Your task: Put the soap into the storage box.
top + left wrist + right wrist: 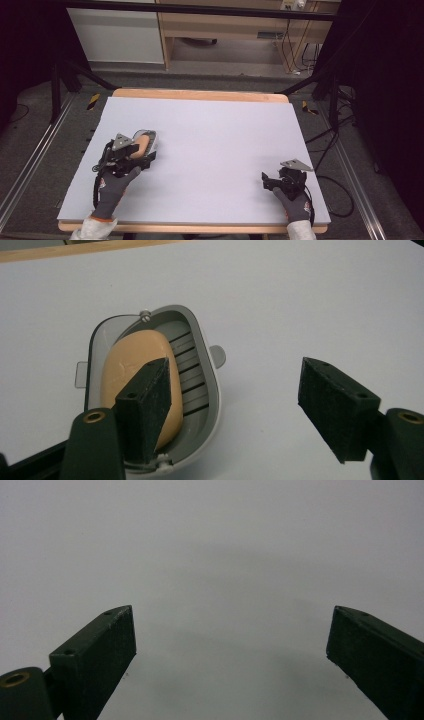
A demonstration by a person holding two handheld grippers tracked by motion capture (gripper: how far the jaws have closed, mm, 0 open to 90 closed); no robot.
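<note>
Soap [134, 385] sits in dish [202, 390], tabletop's [215, 145] left side. Left gripper [235, 410] released, one jaw above soap; closing off-centre could tip dish. Right gripper [230, 650] released, well right of dish.

In the left gripper view, the left tongs [240, 405] hid the soap bar's [132, 367] six o'clock end and the soap dish's [202, 360] near rim. The bottom edge cropped both jaws. From above, the dish [148, 135] sat half covered.
</note>
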